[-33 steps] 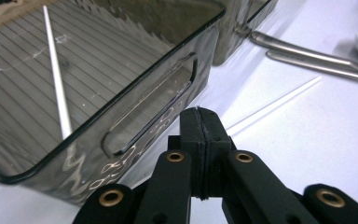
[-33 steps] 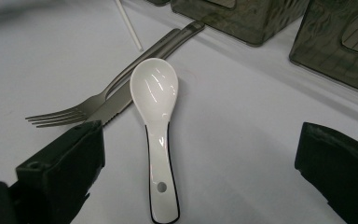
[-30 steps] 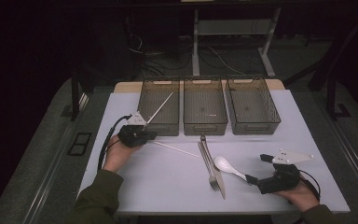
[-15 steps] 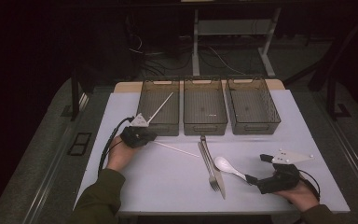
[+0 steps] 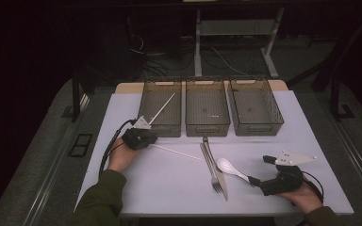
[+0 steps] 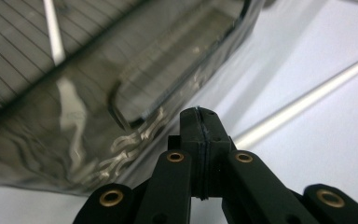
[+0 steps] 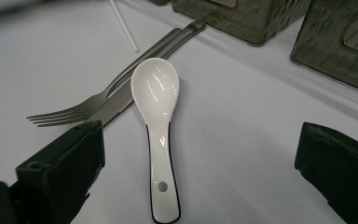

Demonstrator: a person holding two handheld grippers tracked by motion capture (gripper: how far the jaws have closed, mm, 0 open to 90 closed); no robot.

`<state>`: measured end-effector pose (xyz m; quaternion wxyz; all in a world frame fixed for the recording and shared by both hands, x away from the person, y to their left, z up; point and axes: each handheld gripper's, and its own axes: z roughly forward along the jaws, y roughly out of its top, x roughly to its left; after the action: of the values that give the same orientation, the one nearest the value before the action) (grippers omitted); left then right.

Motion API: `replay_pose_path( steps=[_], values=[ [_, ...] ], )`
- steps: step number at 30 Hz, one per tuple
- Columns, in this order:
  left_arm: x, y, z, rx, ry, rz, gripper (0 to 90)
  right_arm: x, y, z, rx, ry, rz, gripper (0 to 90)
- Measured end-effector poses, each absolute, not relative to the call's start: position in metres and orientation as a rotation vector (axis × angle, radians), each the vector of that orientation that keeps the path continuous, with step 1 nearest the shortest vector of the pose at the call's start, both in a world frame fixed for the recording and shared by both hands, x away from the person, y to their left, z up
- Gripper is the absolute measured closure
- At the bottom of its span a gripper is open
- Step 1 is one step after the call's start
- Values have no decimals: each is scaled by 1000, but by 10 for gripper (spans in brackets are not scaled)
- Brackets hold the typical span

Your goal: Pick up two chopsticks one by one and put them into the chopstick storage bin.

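Item, left hand-held black gripper (image 5: pixel 139 137): resting on the white table (image 5: pixel 169 183) just in front of the near wall of the leftmost smoked-plastic bin (image 5: pixel 161 107); jaws pressed together with nothing between them, seen plainly in the left gripper view (image 6: pixel 198 122).

Item, right hand-held black gripper (image 5: pixel 256 181): low at the table's near right corner; jaws standing wide apart, one at each side of the right gripper view; nothing clamped.

Item, glossy white ceramic soup spoon (image 7: pixel 157 116): lying flat on the table between and just ahead of the right gripper's parted jaws, handle toward it, bowl away, untouched (image 5: pixel 231 168).

Item, steel fork (image 7: pixel 93 103) and steel serrated knife (image 7: pixel 121 101): side by side, just left of the spoon's bowl.

Item, thin white stick (image 5: pixel 175 152): on the table beside the left gripper; a second white stick (image 5: pixel 162 108) leaning in the leftmost bin.

Item, middle bin (image 5: pixel 207 106) and right bin (image 5: pixel 255 106): alongside in a row.
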<state>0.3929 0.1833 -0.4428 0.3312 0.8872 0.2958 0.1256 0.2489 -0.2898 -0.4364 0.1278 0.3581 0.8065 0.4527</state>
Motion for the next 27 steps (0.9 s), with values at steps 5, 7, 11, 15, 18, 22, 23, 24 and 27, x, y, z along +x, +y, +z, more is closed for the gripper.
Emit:
replay_pose_path(
  steps=[5, 7, 11, 15, 18, 22, 23, 24, 27],
  values=[
    [389, 187, -442, 2322, 773, 321, 889, 249, -290, -436, 1042, 2343, 1320, 14],
    [387, 190, -439, 2304, 778, 316, 888, 249, -290, -436, 1042, 2343, 1320, 14],
    [381, 203, -428, 2240, 781, 305, 854, 249, -290, -436, 1042, 2343, 1321, 14],
    [373, 218, -423, 2227, 735, 268, 721, 249, -291, -436, 1045, 2343, 1323, 14],
    [368, 225, -424, 2251, 673, 193, 620, 249, -291, -436, 1041, 2345, 1323, 14],
    [363, 224, -430, 2319, 604, 143, 571, 249, -291, -436, 1042, 2343, 1323, 14],
    [362, 223, -432, 2334, 598, 151, 571, 249, -291, -436, 1042, 2344, 1322, 14],
    [363, 222, -432, 2350, 591, 163, 571, 249, -291, -436, 1042, 2344, 1322, 14],
    [364, 219, -434, 2371, 573, 164, 598, 249, -291, -436, 1041, 2344, 1322, 14]
  ],
)
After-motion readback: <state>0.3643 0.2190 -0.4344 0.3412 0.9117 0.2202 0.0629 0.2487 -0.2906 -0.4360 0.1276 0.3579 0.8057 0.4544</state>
